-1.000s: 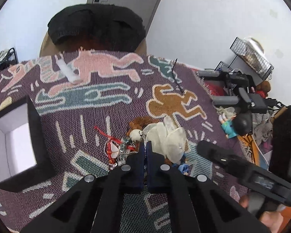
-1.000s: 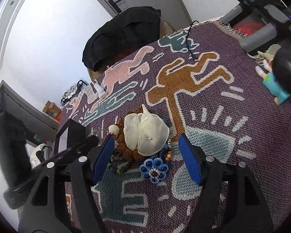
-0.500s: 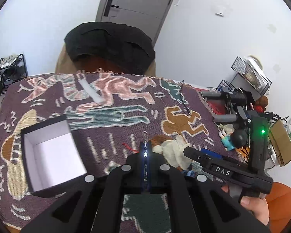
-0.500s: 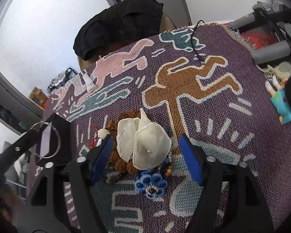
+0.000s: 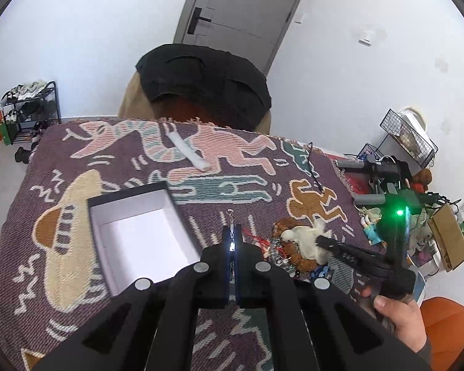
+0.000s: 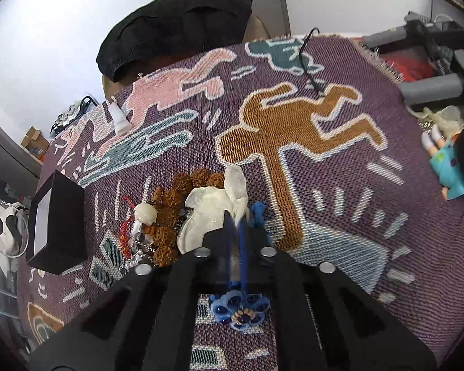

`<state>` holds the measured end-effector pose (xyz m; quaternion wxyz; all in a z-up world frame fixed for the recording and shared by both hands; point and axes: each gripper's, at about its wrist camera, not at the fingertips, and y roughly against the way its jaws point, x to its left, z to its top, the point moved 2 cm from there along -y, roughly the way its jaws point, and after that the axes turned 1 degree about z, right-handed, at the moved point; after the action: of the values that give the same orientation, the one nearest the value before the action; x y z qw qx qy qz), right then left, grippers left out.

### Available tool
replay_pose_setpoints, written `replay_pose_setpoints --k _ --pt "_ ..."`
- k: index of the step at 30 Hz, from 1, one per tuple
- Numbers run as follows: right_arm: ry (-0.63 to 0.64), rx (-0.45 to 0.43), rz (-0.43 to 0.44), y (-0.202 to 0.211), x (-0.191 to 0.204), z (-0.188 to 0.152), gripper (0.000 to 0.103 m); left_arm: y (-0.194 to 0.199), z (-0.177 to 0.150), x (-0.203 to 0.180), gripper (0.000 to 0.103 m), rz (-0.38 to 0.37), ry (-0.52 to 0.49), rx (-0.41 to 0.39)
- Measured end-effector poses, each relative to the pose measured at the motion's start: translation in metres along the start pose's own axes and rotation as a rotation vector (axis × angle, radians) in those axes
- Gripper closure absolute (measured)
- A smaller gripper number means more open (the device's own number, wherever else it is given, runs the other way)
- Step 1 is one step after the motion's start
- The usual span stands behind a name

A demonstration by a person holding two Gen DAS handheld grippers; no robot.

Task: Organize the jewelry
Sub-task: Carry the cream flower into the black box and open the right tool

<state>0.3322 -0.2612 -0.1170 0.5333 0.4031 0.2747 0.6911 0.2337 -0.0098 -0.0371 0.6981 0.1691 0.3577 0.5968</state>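
Note:
My left gripper (image 5: 232, 232) is shut on a thin silver chain (image 5: 230, 215) whose clasp sticks out past the fingertips. It hangs above the cloth, just right of the black box with a white inside (image 5: 130, 192), also seen at the left as the box (image 6: 65, 216). My right gripper (image 6: 236, 225) reaches down into the jewelry pile, jaws closing together with the pads pinching the near edge of a white pouch (image 6: 210, 207). Brown beads (image 6: 170, 198), a red cord (image 6: 125, 232) and a blue flower piece (image 6: 238, 309) lie around it.
A patterned purple cloth (image 5: 77, 247) covers the table. On it lie a white roll (image 5: 188, 151) and a black cable (image 5: 312, 167). A doll (image 6: 445, 160) and clutter sit off the right edge. A chair with a black garment (image 5: 201, 86) stands behind.
My left gripper rose and drew away from the pile toward the box, chain still pinched. My right gripper moved onto the white pouch and went from wide open to shut.

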Motion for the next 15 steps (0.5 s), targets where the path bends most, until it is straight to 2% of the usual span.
replay_pose_setpoints --k 5,15 --pt "0.003 -0.045 0.073 0.03 0.006 0.002 0.098 0.017 -0.002 0.013 0.103 0.014 0.022 -0.023" --pt "0.077 -0.128 0.214 0.094 0.046 0.02 0.098 0.049 0.01 0.037 0.103 0.049 0.052 -0.09"
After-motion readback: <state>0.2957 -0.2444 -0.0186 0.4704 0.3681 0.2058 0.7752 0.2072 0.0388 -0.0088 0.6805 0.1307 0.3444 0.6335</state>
